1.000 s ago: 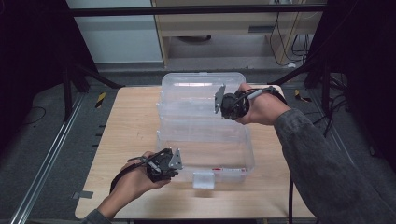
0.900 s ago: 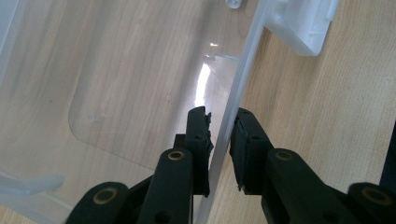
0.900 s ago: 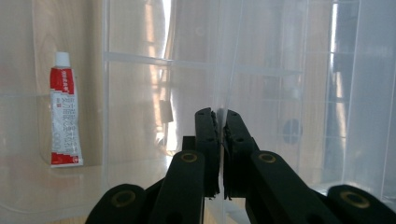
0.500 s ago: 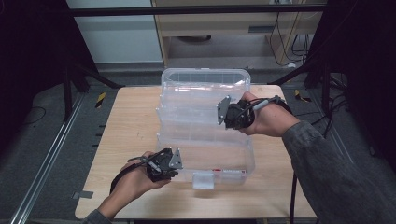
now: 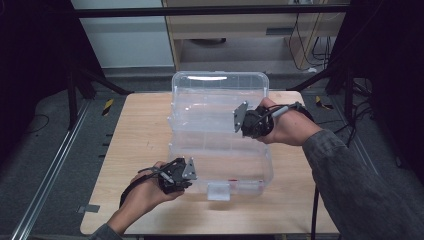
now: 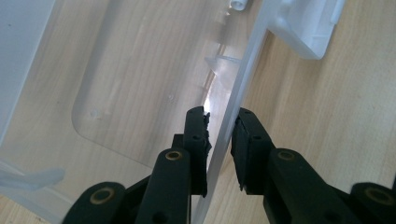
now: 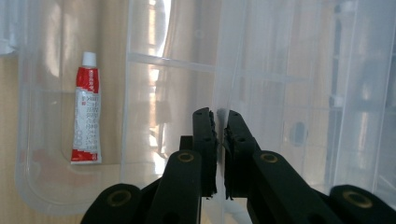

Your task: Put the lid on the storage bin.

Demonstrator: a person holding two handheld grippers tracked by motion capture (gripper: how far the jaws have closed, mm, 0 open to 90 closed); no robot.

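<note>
A clear plastic box (image 5: 250,165) stands on the wooden table (image 5: 135,135), its hinged lid (image 5: 220,92) raised and tilted over the far half. My left gripper (image 5: 191,181) is at the box's near left corner, and in the left gripper view it (image 6: 219,122) is shut on the box's thin wall (image 6: 243,79). My right gripper (image 5: 241,125) grips the lid's right part. The right gripper view has it (image 7: 220,119) shut on a clear rib of the lid (image 7: 219,56). A red and white tube (image 7: 86,114) lies on the box floor.
A white latch (image 5: 218,191) hangs at the box's front middle. Bare tabletop lies to the left and along the near edge. Metal frame legs (image 5: 75,85) and cables (image 5: 350,115) stand on the floor beside the table, with a cabinet (image 5: 250,30) behind.
My right hand has come toward the near side with the lid, which now stands more upright. My left hand and the box have stayed put.
</note>
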